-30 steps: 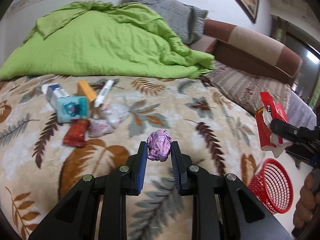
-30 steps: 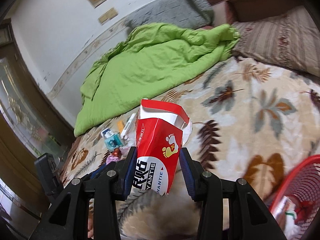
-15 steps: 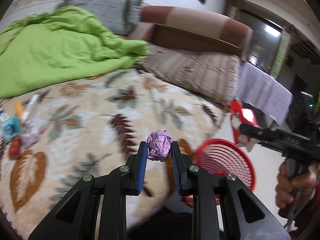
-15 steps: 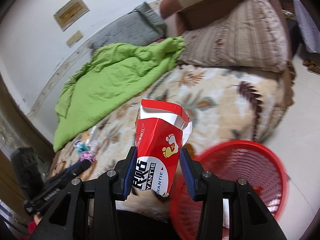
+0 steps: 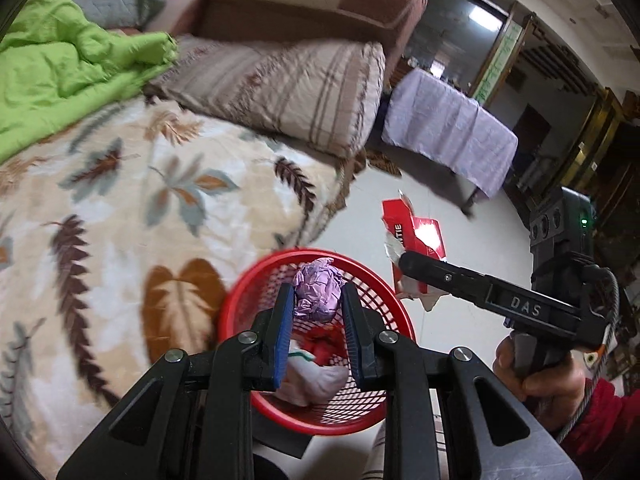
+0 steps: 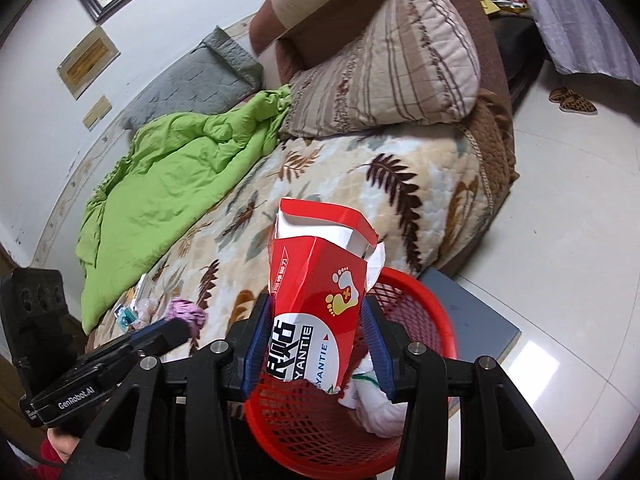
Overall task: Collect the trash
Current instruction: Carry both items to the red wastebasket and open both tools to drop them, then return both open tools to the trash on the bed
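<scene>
Left gripper (image 5: 316,316), lower centre of the left wrist view: blue-padded jaws pinching a crumpled ball of lilac foil wrapper (image 5: 318,292). The ball hangs over the round red plastic mesh basket (image 5: 240,300), which stands on the pale tiled floor (image 5: 460,240) beside the edge of the bed.

Right gripper (image 6: 316,344), lower centre of the right wrist view: jaws opening, with a torn red-and-white cardboard box marked with yellow footprints (image 6: 320,300) between them. The left pad is against the box's side; a sliver of gap shows at the right pad. The box stands upright above the basket, flap open at the top.

Inside the basket: a white crumpled wrapper (image 6: 376,404) at the lower right of that view, something red next to it in the left wrist view.

Bed cover is a cream fleece blanket with brown and grey leaf print (image 5: 120,220). Bright green quilt (image 6: 172,168) bunched at upper left. More small litter (image 6: 132,312) lies on the blanket at far left, blurred.
</scene>
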A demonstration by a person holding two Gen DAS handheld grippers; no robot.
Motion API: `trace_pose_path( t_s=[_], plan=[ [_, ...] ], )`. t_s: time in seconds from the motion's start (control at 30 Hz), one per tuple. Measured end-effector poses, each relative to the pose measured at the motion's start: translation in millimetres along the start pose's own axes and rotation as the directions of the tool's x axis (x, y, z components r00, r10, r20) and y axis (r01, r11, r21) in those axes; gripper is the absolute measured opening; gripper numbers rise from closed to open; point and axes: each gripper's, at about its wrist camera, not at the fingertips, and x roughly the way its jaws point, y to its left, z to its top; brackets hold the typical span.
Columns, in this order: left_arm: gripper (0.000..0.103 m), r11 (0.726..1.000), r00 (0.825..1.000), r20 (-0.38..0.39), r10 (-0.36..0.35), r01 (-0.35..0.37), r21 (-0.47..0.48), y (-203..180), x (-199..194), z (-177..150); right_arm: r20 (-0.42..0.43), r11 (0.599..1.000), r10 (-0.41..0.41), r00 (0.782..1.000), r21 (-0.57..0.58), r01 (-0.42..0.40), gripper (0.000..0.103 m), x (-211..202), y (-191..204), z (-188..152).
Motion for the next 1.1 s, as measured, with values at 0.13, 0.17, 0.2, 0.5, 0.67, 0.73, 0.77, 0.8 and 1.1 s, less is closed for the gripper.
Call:
trace_pose_path(
  t_s=[0.13,0.17,0.2,0.5,0.67,0.73,0.77,0.8,1.1],
  plan=[
    [0.040,1.000,0.998,-0.069,-0.011,0.009,-0.029,-2.9,23.0,-0.6,-0.034,1.000,0.001,0.999,0.009,-0.001,0.063,7.8,-7.5,-4.7],
    [0.046,0.999,0.998,-0.066,-0.006,0.004,-0.037,-2.6,22.7,-1.3,-0.037,1.000,0.000,0.999,0.014,0.001,0.063,7.9,-8.9,-4.8],
    [0.046,0.999,0.998,-0.058,-0.007,0.005,-0.038,-2.7,20.3,-1.5,-0.032,1.000,-0.005,0.999,0.018,0.005,0.063,7.4,-10.9,-4.6],
    [0.053,0.997,0.999,-0.007,0.045,-0.046,-0.056,5.9,-5.1,-0.6,-0.033,1.000,0.023,0.999,0.003,-0.023,0.068,9.6,-3.9,-5.7],
    [0.054,0.996,0.997,0.017,0.069,-0.068,-0.057,11.1,-19.7,-4.6,-0.064,0.999,-0.011,0.998,-0.036,0.009,0.073,16.0,2.0,-11.9],
    [0.054,0.995,0.997,0.029,0.077,-0.075,-0.061,13.7,-25.8,-5.4,-0.058,1.000,-0.006,0.998,-0.030,0.004,0.073,14.3,2.3,-13.5],
    [0.054,0.995,0.996,0.035,0.082,-0.079,-0.064,15.5,-29.1,-5.7,-0.056,1.000,0.004,0.998,-0.029,-0.006,0.073,13.4,4.1,-13.4],
    [0.054,0.994,0.996,0.039,0.084,-0.082,-0.067,16.9,-31.3,-5.9,-0.056,0.999,0.008,0.998,-0.032,-0.010,0.073,13.0,5.3,-13.4],
    [0.055,0.987,0.987,0.079,0.142,-0.135,-0.090,35.1,-57.8,-10.7,-0.065,0.994,0.075,0.995,-0.070,-0.080,0.073,18.0,34.2,-12.5]
  ],
)
